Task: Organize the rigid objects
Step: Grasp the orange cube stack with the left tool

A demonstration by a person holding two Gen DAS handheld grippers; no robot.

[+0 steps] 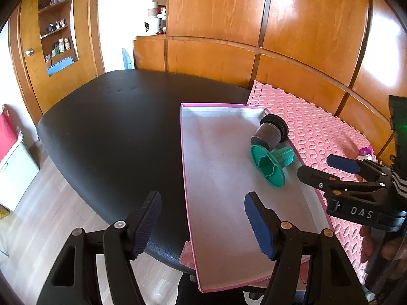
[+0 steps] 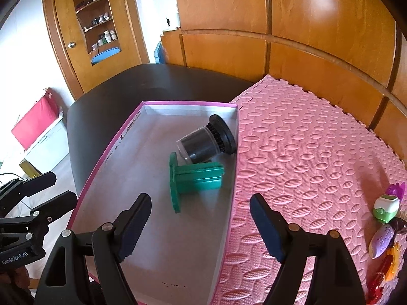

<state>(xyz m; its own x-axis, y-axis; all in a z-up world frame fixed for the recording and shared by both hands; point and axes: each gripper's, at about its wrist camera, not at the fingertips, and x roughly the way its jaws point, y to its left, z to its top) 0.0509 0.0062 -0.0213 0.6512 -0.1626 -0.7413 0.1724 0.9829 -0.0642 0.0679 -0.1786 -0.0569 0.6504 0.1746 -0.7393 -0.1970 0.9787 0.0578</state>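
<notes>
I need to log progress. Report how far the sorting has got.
Done: the green spool and the black-capped jar lie in the pink tray. In hand: nothing; the left gripper and right gripper are open and empty. Left: small toys sit on the pink foam mat.

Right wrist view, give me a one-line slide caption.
Open right gripper above pink-rimmed tray holding green spool and black-capped jar.
</notes>
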